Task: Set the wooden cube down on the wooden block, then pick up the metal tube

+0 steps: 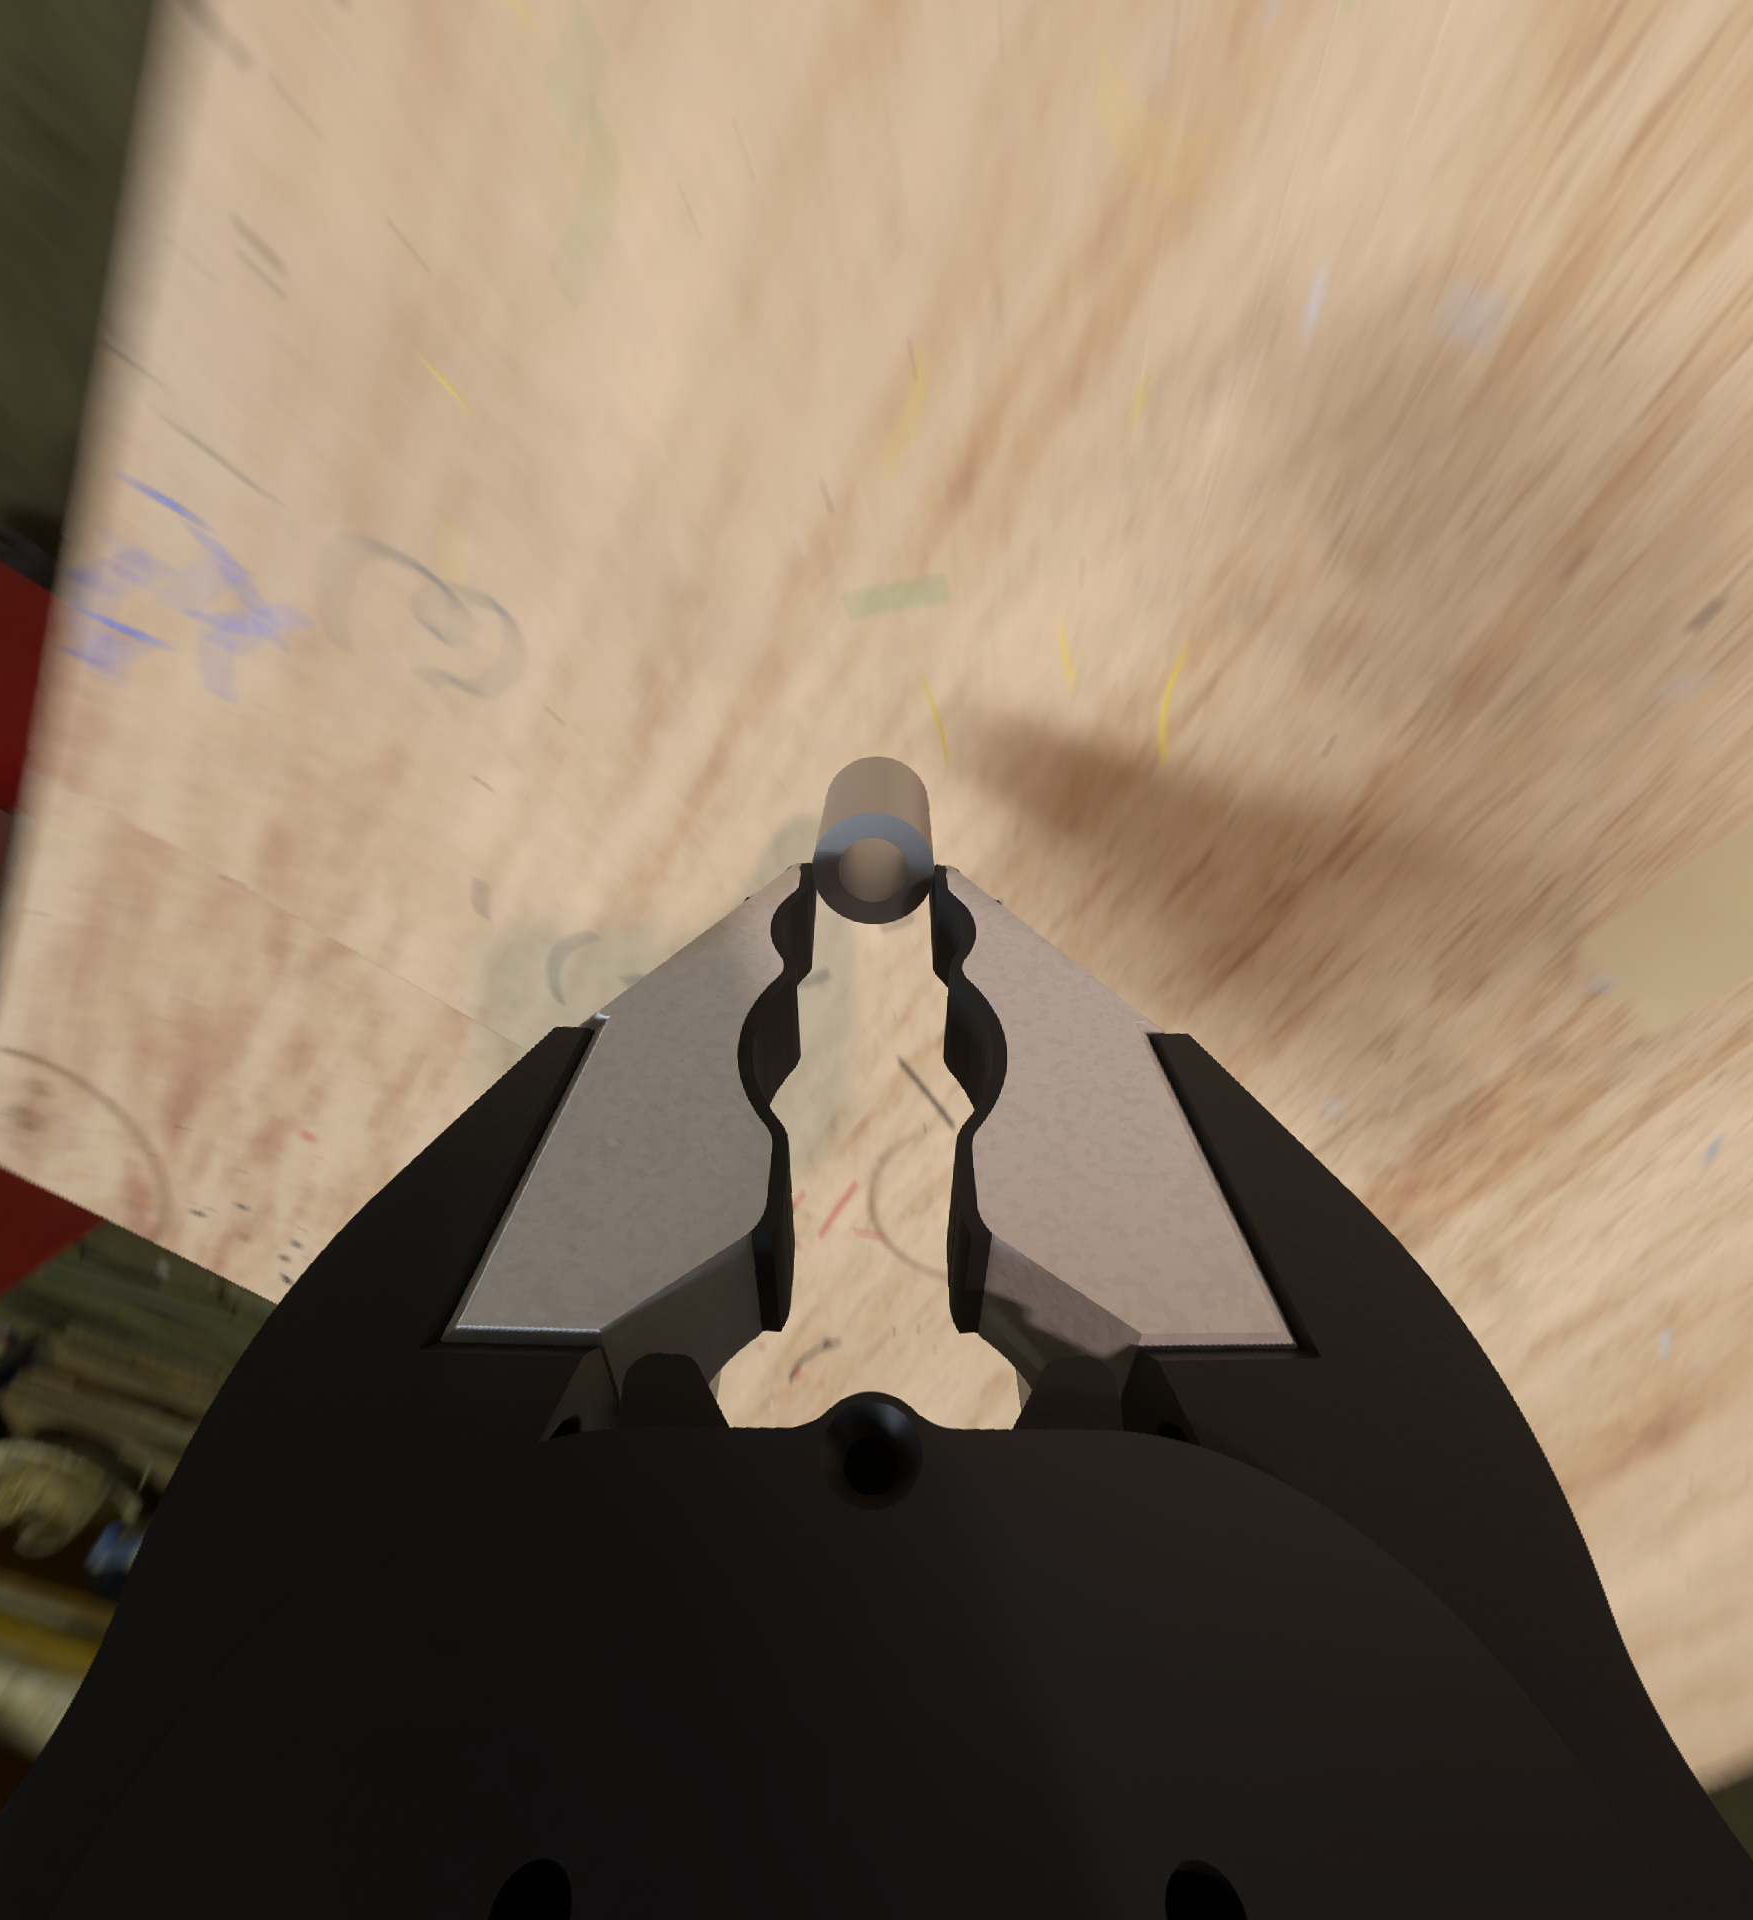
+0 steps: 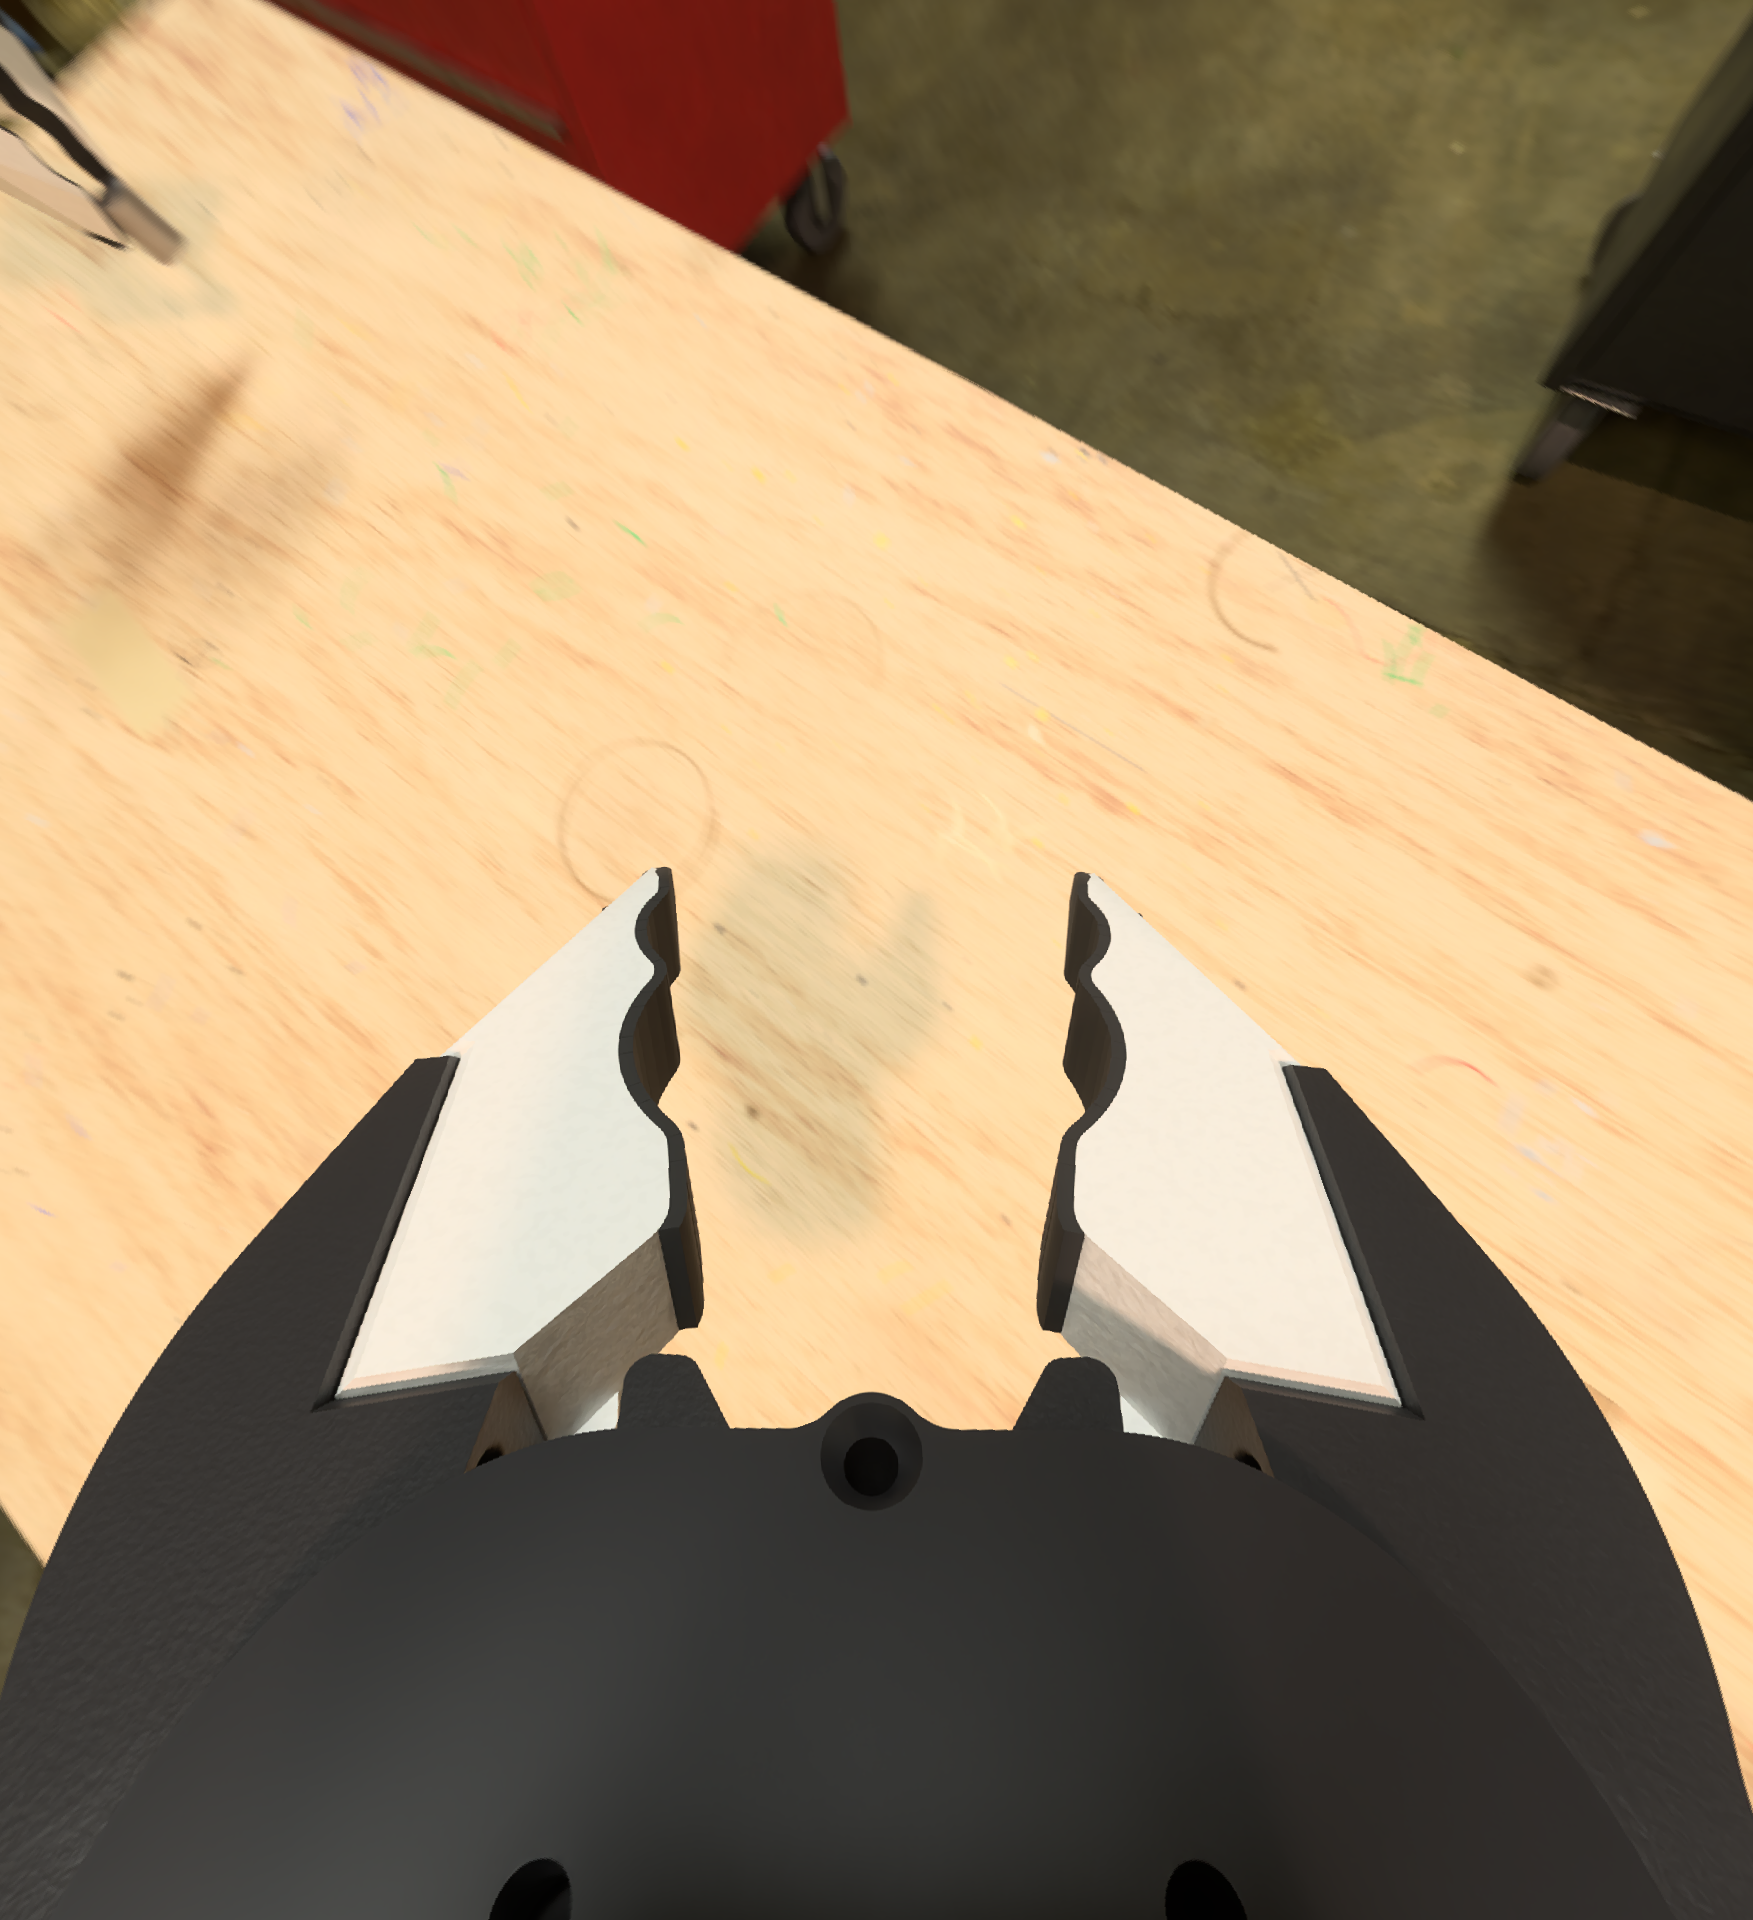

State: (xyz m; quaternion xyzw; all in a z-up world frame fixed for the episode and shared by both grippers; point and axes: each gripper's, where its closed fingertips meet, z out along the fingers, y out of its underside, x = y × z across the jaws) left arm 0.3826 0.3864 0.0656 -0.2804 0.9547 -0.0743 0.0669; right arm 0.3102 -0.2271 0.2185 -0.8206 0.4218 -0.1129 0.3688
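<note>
Scuffed pale plywood filled both views as the workbench (image 2: 955,582), with a red cabinet (image 2: 643,94) on the floor beyond its far edge. At the very tips of the left gripper (image 1: 872,894), the fingers were clamped on the metal tube (image 1: 874,868), its long axis running straight ahead along them and its open end facing the camera, apparently clear of the bench. The right gripper (image 2: 872,894) hung with fingers spread and empty over bare wood; neither cube nor block showed clearly, so the lift seemed all that remained.

1. Left wrist view: the tabletop (image 1: 1163,416) is streaked with radial motion blur; the left gripper (image 1: 873,883) and metal tube (image 1: 874,852) stay sharp.
2. A soft shadow lies right of that gripper's fingertips.
3. Right wrist view: bright, even light; slight blur and a faint shadow between the fingers (image 2: 560,1091).
</note>
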